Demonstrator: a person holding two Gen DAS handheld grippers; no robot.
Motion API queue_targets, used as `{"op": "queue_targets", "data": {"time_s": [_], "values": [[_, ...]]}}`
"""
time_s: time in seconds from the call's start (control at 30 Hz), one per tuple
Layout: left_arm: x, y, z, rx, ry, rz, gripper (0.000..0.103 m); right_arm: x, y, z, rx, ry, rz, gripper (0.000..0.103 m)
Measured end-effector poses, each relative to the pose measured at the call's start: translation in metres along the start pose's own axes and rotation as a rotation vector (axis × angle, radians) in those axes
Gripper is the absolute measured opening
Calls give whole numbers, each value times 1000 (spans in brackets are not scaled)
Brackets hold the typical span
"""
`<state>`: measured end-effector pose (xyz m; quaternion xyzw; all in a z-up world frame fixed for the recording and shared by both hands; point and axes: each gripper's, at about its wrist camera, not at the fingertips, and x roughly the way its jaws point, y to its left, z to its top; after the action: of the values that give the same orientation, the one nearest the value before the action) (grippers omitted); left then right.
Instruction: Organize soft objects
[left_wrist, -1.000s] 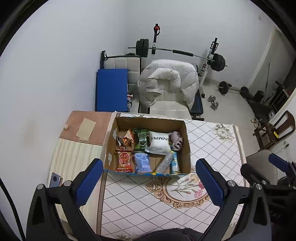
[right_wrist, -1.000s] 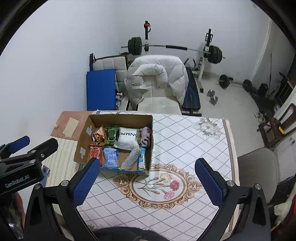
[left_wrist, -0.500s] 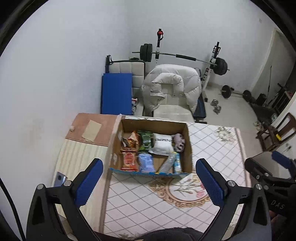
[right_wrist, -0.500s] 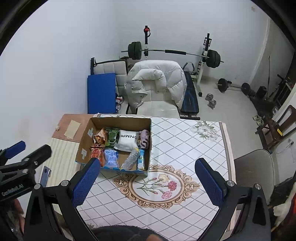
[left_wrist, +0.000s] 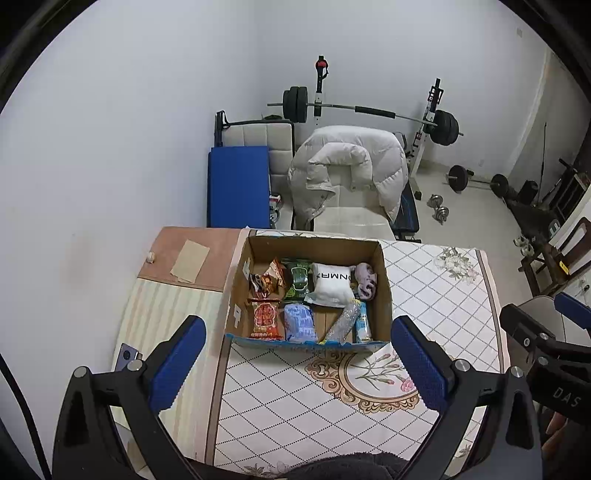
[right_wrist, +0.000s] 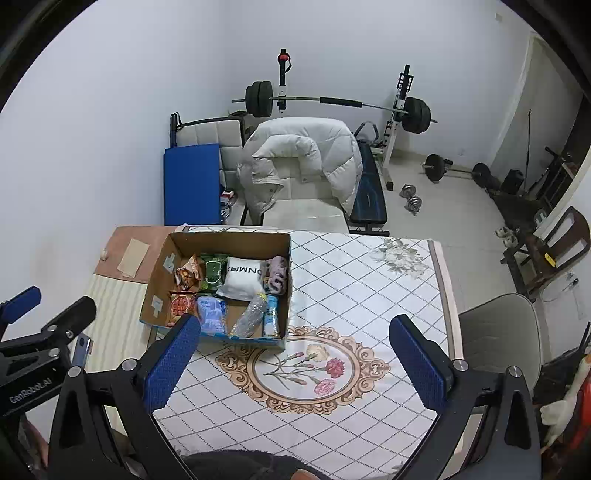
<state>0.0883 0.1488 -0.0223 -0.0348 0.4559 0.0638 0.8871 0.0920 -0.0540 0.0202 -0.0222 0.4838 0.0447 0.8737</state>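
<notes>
Left wrist view: nearest the camera, the left gripper (left_wrist: 297, 360) hangs high above the table with its 2 blue-padded fingers (left_wrist: 176, 363) spread wide and nothing between them. At the far right edge, part of the right gripper (left_wrist: 543, 332) shows, black with a blue pad. Below lies a table (left_wrist: 295, 406) covered in a white cloth with a diamond grid and a round flower medallion. A strip of striped mat (left_wrist: 162, 317) lies along its left side, with a small phone-like device (left_wrist: 127, 356) at the near corner.

Beyond the medallion sits an open cardboard box (left_wrist: 384, 288), toward the table's far left. Inside, the near row holds a red snack packet (left_wrist: 265, 319), a blue packet (left_wrist: 301, 321), a crumpled clear plastic bottle (left_wrist: 341, 323) and a small blue-labelled bottle (left_wrist: 362, 321). The far row holds an orange snack bag (left_wrist: 271, 278), a green packet (left_wrist: 298, 282), a white soft pouch (left_wrist: 330, 282) with black lettering, and a pinkish-grey soft toy (left_wrist: 366, 282) against the right wall.

Right wrist view: the right gripper (right_wrist: 295, 360) also hovers with its 2 fingers (right_wrist: 421, 365) wide apart and empty, above the medallion, the box ahead to its left.

Farther back stand a chair draped with a white puffer jacket (left_wrist: 351, 166), a blue mat (left_wrist: 238, 184) leaning upright, and a barbell rack (left_wrist: 369, 110) against the wall.
</notes>
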Motion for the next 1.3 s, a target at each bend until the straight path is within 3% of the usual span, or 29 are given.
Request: {"op": "queue_targets", "data": {"time_s": [1.3], "values": [[-13, 5, 1, -9, -4, -12, 103, -12, -3, -4, -3, -17, -5, 103]]}}
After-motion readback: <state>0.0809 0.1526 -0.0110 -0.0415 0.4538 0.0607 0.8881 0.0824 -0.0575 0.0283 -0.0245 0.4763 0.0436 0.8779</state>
